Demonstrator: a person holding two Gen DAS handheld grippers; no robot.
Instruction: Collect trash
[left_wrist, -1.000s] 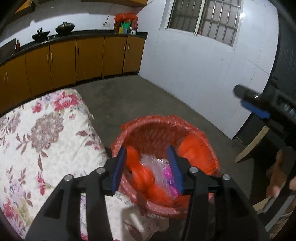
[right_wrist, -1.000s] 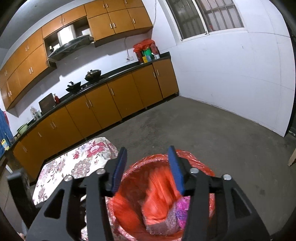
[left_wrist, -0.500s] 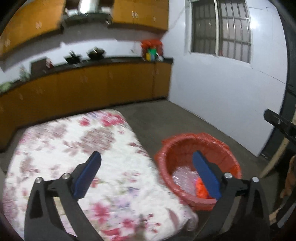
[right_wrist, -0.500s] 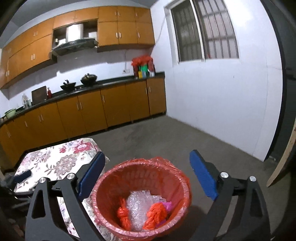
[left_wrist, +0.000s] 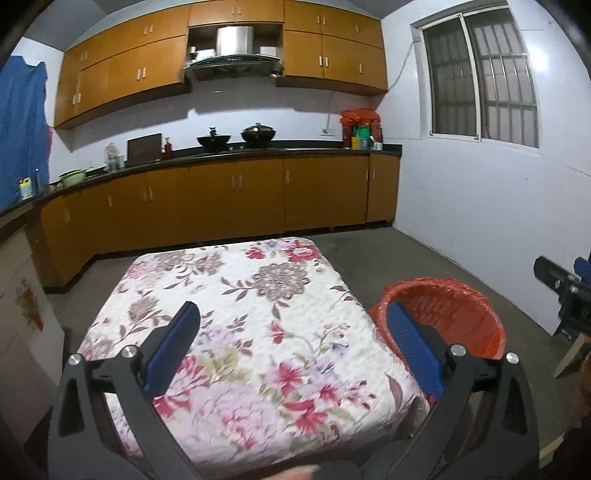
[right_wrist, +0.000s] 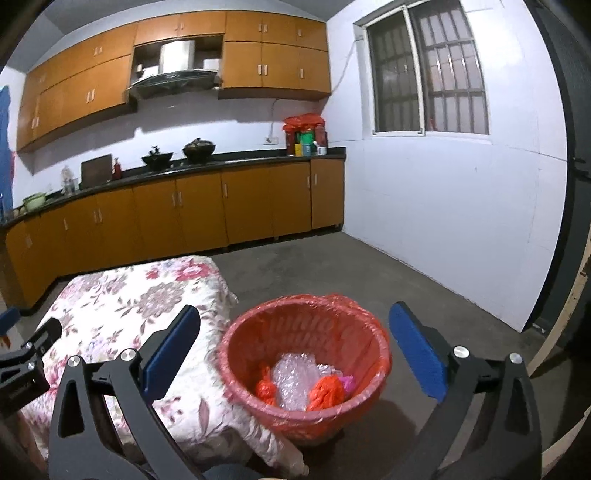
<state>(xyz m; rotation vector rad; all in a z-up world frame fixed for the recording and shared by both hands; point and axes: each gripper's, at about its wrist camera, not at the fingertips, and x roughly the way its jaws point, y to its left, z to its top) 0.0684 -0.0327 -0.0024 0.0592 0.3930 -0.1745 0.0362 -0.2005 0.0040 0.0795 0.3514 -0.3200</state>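
Now that both tongs have let go and pulled back, the left tongs (left_wrist: 291, 347) and right tongs (right_wrist: 295, 347) gape wide and empty; the trash (right_wrist: 306, 384) lies in the red bin (right_wrist: 236, 354) beside the floral surface (left_wrist: 240, 295), which looks cleared.

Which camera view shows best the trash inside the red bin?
The right wrist view: it looks down into the red bin, showing bubble wrap and orange bags. The left wrist view shows only the bin's rim and inner wall, partly hidden by a finger.
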